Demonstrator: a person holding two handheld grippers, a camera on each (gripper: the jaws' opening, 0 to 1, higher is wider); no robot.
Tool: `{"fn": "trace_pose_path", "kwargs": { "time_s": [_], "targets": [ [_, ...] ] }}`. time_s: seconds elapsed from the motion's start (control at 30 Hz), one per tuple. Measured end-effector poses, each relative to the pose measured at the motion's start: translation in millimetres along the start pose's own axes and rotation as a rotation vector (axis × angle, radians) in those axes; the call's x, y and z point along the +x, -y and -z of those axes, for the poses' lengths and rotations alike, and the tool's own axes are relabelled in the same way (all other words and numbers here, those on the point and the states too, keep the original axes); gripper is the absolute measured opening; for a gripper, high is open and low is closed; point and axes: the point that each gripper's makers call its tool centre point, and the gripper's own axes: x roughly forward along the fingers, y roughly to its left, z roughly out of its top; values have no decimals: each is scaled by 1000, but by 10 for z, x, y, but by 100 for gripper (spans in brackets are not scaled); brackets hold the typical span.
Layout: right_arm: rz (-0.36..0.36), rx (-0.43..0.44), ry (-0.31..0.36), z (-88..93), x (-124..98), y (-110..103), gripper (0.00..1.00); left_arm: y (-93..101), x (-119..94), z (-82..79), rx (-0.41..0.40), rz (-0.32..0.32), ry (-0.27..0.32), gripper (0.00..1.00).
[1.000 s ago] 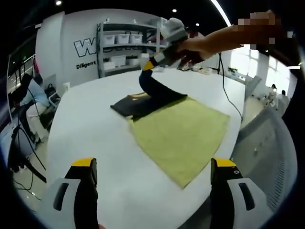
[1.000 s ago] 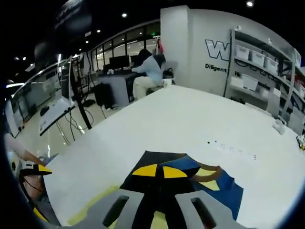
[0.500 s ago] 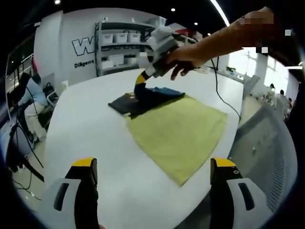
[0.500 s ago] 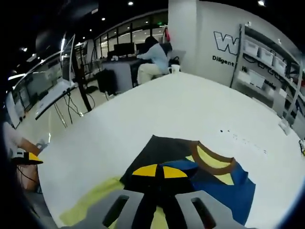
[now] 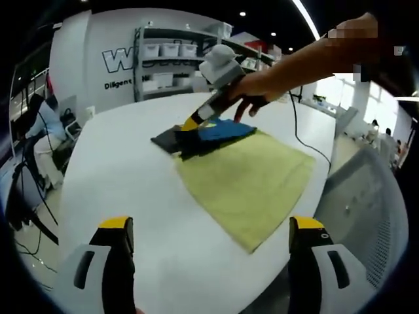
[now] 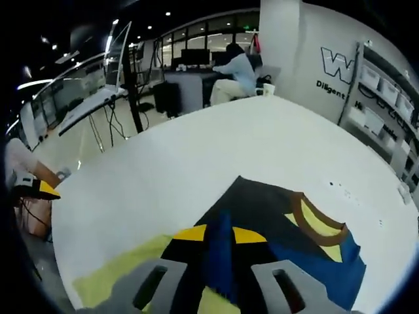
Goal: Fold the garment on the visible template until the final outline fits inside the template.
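Gripping a fold of the dark navy-and-blue garment with the yellow neck panel and brown collar (image 6: 288, 229), our right gripper (image 6: 220, 234) has its yellow-tipped jaws pinched together on the cloth, low over the round white table (image 5: 118, 170); in the left gripper view we see the same tool (image 5: 190, 122) from across the table, held by a bare hand (image 5: 256, 88) and angled down to the garment (image 5: 203, 134). Our left gripper (image 5: 213, 229) hangs well back with its jaws wide apart and nothing between them. The garment lies bunched at the far corner of the flat yellow-green cloth template (image 5: 252, 176), partly on it and partly spilling onto the bare table beyond its edge, so we judge the folding only part done. The main risk we see is the fold landing off the template: the bundle already overhangs the far edge, and pulling the pinched layer further away from the yellow-green cloth would leave the outline outside it. A one-sided pinch could also drag the whole pile rather than turn one layer, or shift the light template beneath it. If the cloth slips from the jaws early, the fold may fall crooked.
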Motion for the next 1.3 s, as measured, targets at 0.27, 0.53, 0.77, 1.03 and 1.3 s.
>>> {"fn": "trace_pose_path", "kwargs": {
  "time_s": [0.27,0.53,0.77,1.03,1.3],
  "targets": [
    [-3,42,4,99,-129,217,14,30,77,-82,-5,7,13,96],
    [-28,40,-43,312,71,52,21,84,115,-101,-8,17,12,95],
    [-30,55,-73,406,310,-65,27,93,104,-78,-5,20,2,95],
    [-28,-7,-138,568,325,-104,11,90,112,-46,-11,15,-8,94],
    [-38,63,-98,409,127,55,0,102,177,-85,-6,19,-8,93]
  ]
}}
